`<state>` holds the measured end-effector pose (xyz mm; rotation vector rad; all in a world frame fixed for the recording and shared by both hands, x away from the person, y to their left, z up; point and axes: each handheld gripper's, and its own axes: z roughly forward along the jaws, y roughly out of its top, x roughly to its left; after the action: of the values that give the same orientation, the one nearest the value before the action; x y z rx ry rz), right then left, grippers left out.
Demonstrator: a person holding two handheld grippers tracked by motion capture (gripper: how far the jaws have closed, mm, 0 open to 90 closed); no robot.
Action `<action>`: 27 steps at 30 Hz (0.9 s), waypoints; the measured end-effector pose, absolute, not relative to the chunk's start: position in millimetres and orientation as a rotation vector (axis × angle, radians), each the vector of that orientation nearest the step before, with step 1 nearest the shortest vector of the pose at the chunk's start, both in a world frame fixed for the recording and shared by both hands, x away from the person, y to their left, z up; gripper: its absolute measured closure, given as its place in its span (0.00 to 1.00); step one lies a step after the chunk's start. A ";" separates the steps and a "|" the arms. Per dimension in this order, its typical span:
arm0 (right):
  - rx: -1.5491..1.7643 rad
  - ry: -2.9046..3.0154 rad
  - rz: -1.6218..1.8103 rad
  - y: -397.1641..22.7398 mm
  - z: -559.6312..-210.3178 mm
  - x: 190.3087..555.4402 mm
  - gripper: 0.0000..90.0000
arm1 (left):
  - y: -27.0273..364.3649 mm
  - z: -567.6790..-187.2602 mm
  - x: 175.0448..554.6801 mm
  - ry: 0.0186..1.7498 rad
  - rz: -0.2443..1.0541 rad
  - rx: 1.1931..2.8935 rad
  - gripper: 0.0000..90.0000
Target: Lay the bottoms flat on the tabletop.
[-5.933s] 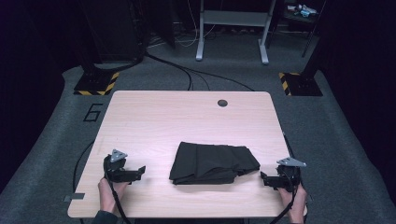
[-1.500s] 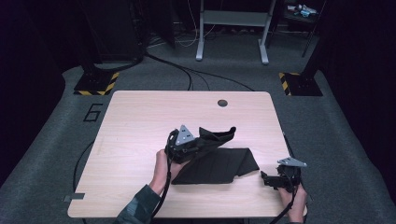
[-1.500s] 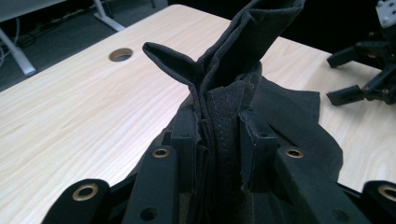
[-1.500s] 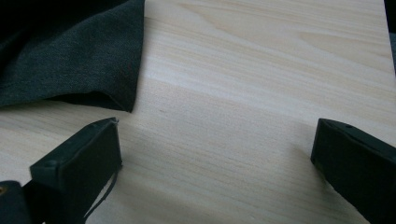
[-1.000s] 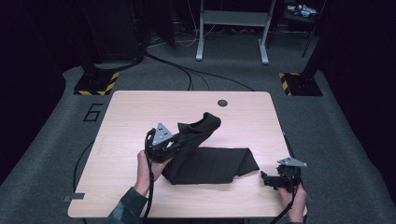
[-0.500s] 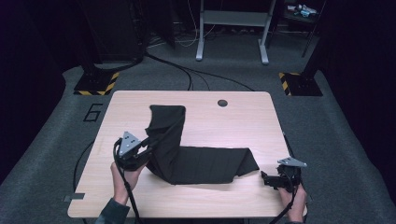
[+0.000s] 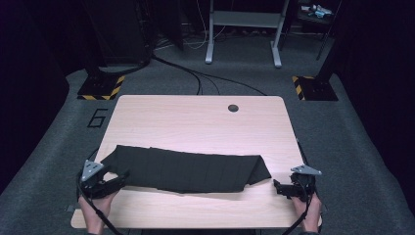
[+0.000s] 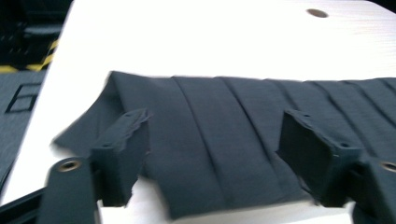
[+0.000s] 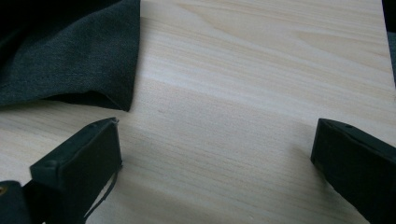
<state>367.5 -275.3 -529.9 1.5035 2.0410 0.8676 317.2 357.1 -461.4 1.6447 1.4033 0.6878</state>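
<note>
High view: a dark cloth (image 7: pixel 188 170) is spread across the table (image 7: pixel 195 122), near a grommet hole (image 7: pixel 233 107). Left gripper (image 7: pixel 113 180) jaws, just opened, are spread over the cloth's end, unpinched. Right gripper (image 7: pixel 280 188) jaws are spread over bare wood.

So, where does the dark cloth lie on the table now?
In the high view the dark cloth lies spread as a long strip across the table's near half, its ends by the left gripper and right gripper.

In the left gripper view the dark cloth (image 8: pixel 224 140) runs off the right edge, and its near hem is blurred. In the right gripper view the cloth (image 9: pixel 70 56) is cut by the top and left edges, leaving one corner. In the high view both forearms are cut by the bottom edge.
</note>
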 end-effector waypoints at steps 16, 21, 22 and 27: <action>1.539 2.052 0.824 -272.9 -526.8 371.7 0.00 | 362.1 -462.2 361.0 1.385 0.681 1.773 0.16; 1.529 2.001 0.939 -263.1 -508.6 368.4 0.01 | 361.4 -472.3 379.9 1.388 0.643 1.823 0.12; 1.517 2.005 0.970 -257.2 -501.4 368.0 0.01 | 360.9 -474.2 382.7 1.389 0.639 1.835 0.12; 1.358 2.121 1.081 -204.1 -474.9 373.0 0.02 | 356.7 -490.8 398.5 1.433 0.562 1.931 0.10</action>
<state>373.0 -204.1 -474.9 1.3582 2.1210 1.0814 398.5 356.7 -490.8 1.9307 1.4329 0.5617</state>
